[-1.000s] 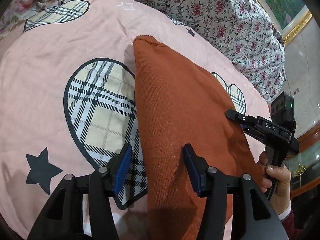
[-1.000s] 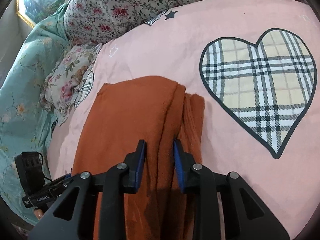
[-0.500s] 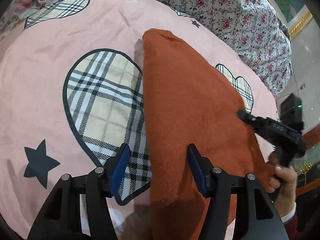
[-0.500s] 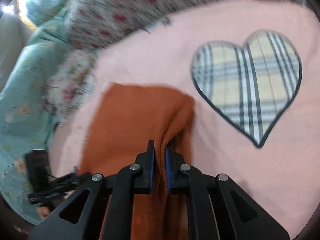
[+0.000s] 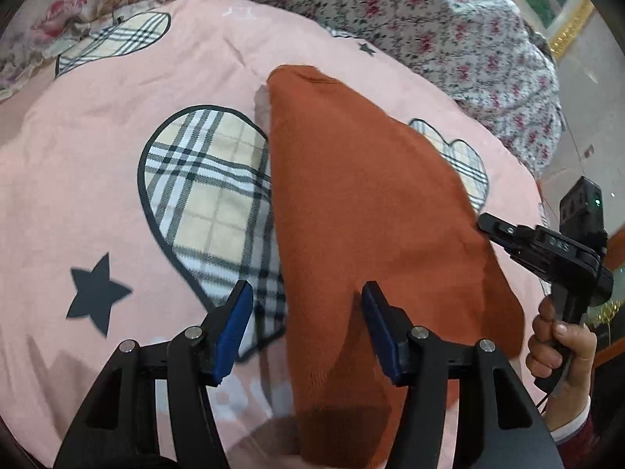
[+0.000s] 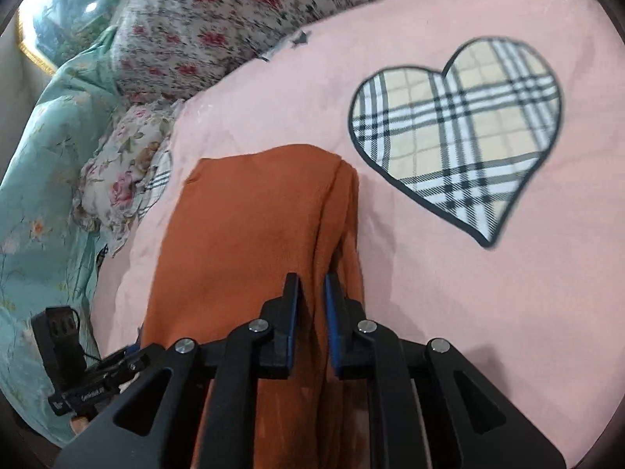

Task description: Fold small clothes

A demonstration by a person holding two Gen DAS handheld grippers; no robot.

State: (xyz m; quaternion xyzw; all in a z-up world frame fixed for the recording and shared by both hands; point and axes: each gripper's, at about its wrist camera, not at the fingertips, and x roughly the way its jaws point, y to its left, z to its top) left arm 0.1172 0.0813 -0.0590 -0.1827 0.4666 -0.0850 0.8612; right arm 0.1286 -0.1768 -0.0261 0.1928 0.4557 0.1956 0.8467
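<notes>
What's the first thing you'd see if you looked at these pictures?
The big orange cloth, lying folded in the middle of the pink blanket. Next, the plaid heart printed on the blanket just beside it. The right claw pinches a ridge of the cloth, while the left claw hangs wide open over the cloth's near edge.
</notes>
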